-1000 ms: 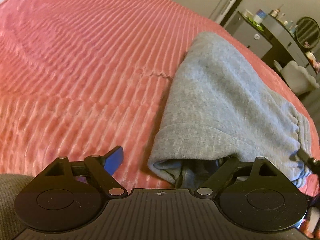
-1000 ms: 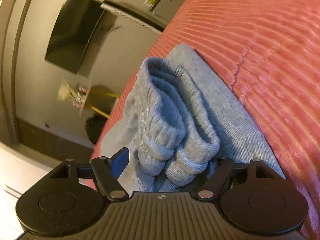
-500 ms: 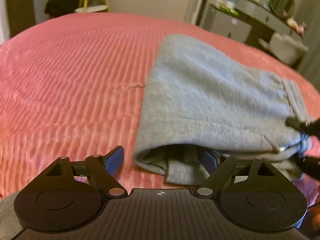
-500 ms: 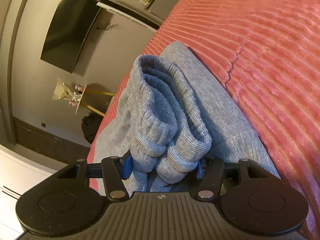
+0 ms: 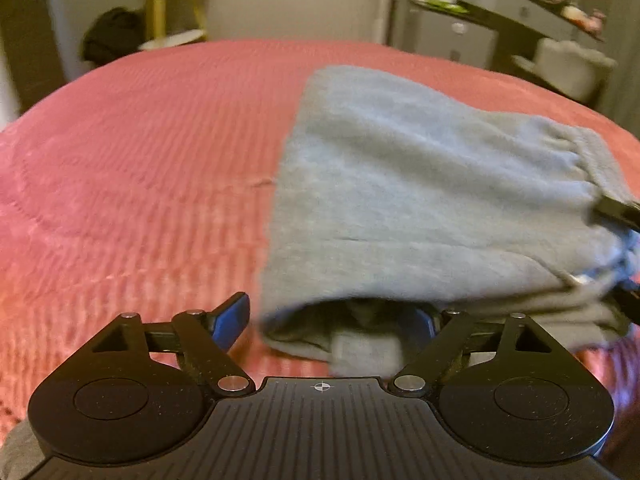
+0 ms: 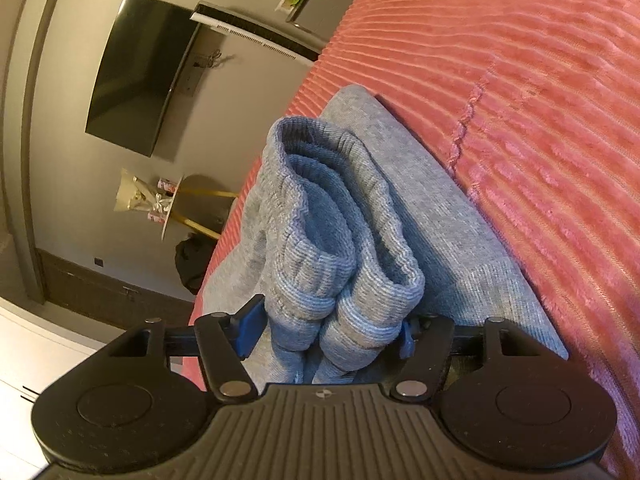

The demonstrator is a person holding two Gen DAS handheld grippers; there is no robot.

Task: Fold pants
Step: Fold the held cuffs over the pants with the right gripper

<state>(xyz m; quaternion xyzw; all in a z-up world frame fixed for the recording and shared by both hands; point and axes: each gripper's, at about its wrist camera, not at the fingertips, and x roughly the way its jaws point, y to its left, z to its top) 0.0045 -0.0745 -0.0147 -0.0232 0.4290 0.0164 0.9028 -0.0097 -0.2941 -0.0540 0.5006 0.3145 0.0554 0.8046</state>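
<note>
Grey sweatpants (image 5: 420, 184) lie folded on a pink ribbed bedspread (image 5: 140, 152). My left gripper (image 5: 332, 320) is open, with its blue fingers on either side of the near folded edge of the pants; the right finger is partly hidden under the cloth. In the right wrist view, my right gripper (image 6: 326, 330) is shut on the stacked ribbed cuffs (image 6: 340, 264) of the pants. The right gripper's fingers also show at the right edge of the left wrist view (image 5: 618, 212).
The bedspread (image 6: 540, 120) stretches wide to the left of the pants. Beyond the bed stand a dresser with small items (image 5: 500, 8), a white chair (image 5: 572, 64), a gold side table (image 5: 168, 4) and a wall-mounted TV (image 6: 140, 72).
My right gripper has closed on the ribbed cuffs. My left gripper has tilted up to a lower, flatter view of the bed and stays open at the folded edge.
</note>
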